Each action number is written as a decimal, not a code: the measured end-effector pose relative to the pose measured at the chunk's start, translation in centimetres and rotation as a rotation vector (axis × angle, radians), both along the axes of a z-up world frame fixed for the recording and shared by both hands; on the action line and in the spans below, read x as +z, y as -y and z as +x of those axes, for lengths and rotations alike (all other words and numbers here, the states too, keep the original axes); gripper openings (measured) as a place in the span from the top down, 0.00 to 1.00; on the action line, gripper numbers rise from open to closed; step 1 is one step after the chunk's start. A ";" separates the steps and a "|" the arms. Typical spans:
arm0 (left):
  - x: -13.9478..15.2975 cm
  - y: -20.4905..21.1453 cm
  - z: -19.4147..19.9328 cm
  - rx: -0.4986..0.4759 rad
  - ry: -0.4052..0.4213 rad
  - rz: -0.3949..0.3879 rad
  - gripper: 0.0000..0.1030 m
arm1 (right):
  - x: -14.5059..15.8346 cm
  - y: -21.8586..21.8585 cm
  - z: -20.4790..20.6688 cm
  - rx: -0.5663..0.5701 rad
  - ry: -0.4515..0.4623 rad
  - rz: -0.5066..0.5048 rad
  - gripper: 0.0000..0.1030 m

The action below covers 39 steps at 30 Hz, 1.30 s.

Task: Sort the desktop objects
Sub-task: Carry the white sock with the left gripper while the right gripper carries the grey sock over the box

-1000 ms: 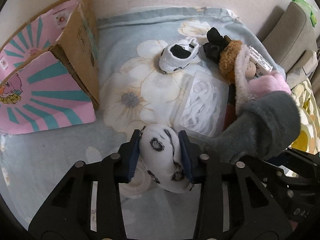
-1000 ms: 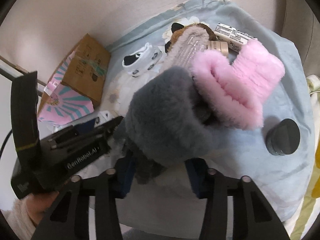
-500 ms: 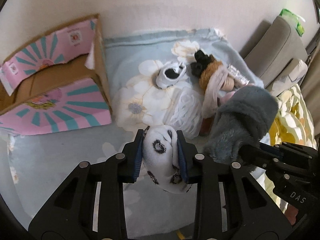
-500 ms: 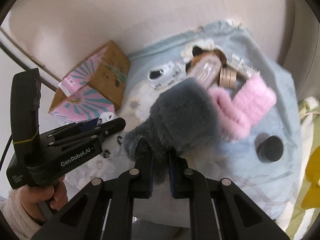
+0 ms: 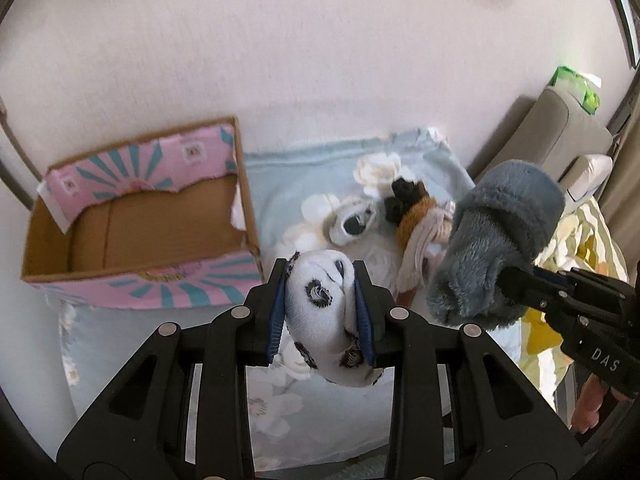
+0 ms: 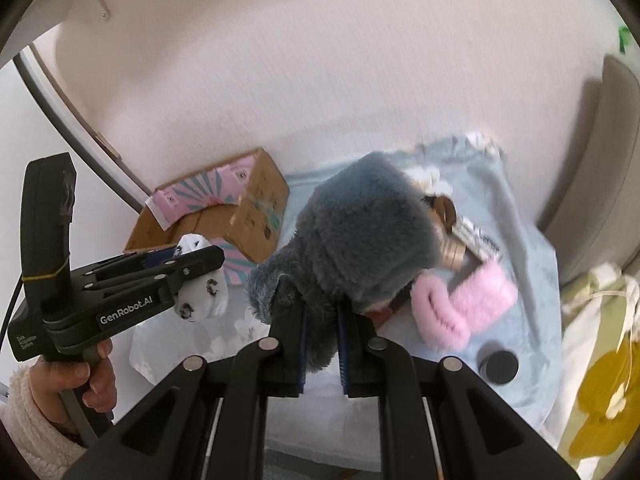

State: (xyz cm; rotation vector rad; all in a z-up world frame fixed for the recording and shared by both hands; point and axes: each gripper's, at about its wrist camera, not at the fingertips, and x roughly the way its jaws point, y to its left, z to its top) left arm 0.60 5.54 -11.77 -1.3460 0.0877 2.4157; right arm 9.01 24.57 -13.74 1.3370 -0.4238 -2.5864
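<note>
Soft, even daylight, slightly pinkish on the wall [image 5: 320, 60]. Heavy fisheye bending and black vignette at corners. Right wrist view motion-blurred around the blue cloth [image 6: 520, 240]; shadows faint, no glare.

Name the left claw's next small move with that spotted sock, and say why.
Probably carry it left to above the open cardboard box and hold off releasing. The left claw is shut on the white spotted sock, lifted clear of the blue cloth, and the box looks empty.
</note>
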 end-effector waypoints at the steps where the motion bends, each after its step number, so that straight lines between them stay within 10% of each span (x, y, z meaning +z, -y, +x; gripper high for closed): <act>1: 0.5 0.2 -0.1 0.001 -0.011 -0.002 0.73 | 0.5 0.1 -0.2 0.008 -0.012 0.005 0.89; 27: 7.3 10.8 -5.5 0.108 -0.140 -0.067 0.73 | 8.0 7.4 -8.0 0.273 -0.093 0.071 0.89; 39: 2.9 19.5 -10.6 0.253 -0.026 -0.120 0.73 | 6.0 17.0 -14.6 0.461 -0.013 0.125 0.89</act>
